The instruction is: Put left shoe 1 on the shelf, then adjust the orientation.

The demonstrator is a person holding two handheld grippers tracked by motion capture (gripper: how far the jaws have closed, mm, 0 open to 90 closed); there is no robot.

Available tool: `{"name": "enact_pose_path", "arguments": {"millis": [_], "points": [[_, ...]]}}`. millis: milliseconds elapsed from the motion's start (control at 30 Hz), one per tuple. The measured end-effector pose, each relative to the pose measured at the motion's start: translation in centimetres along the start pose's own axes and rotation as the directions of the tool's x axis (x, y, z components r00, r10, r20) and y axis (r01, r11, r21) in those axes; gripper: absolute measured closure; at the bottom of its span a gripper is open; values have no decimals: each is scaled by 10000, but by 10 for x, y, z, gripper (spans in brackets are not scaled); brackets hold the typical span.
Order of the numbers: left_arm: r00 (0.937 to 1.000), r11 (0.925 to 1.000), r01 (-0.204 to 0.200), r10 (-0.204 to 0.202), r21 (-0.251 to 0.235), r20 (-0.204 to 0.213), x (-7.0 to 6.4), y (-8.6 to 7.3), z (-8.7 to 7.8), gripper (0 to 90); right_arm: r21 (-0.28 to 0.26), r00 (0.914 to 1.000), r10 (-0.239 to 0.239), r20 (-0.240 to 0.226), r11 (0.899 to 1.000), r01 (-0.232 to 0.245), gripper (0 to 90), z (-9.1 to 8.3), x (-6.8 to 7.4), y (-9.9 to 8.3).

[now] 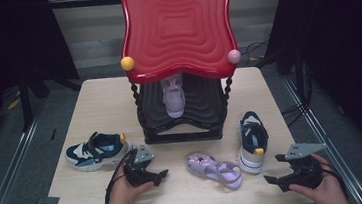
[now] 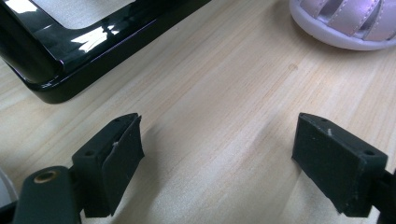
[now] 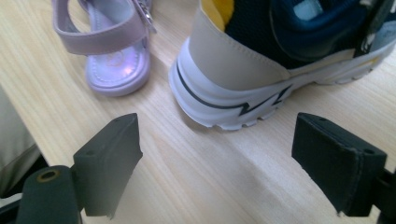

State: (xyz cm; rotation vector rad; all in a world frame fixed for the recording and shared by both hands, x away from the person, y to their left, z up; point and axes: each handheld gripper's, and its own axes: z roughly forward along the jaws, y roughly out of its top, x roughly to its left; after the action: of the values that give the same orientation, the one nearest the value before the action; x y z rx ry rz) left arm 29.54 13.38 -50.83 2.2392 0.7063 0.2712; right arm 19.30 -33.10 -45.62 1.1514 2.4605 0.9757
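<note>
Standing by the bench (image 1: 93,98), I saw a person holding a tool in each hand at the near edge, both with their jaws spread wide and nothing between them. The left tool (image 1: 148,176) hovered near the middle, its jaws turned toward the lilac sandal (image 1: 214,169) lying just to its right. The right tool (image 1: 279,169) sat at the near right corner, looking at the heel of the navy sneaker (image 1: 251,141), which lay beside the sandal with its toe pointing away. A second navy sneaker (image 1: 97,150) lay on its side at the left, and another lilac sandal (image 1: 173,95) already stood on the lower shelf of the red-topped shoe rack (image 1: 177,27) at the far middle.

The job looked like shelving the shoes, with the sneaker on the right next in line for the right tool. In the right gripper view the heel (image 3: 233,70) sat just ahead of the open jaws and a little left of their centre. To do it well, I judged the tool should slide forward, shift slightly so the padded heel collar sat squarely between the jaws, and close there rather than on the slippery sole. The sandal's strap (image 3: 100,39) lay close by and could be nudged.
</note>
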Motion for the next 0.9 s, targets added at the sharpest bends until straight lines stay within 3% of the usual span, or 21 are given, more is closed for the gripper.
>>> {"name": "enact_pose_path", "arguments": {"millis": [500,900], "points": [[10000,10000,-39,39,24,-10,0,0,0,149,142,9983,-291,-504,9995,298,182,-2,9,13],[10000,10000,-61,61,16,-7,0,0,0,143,-64,9953,-444,-866,9990,440,192,-1,20,27]]}}
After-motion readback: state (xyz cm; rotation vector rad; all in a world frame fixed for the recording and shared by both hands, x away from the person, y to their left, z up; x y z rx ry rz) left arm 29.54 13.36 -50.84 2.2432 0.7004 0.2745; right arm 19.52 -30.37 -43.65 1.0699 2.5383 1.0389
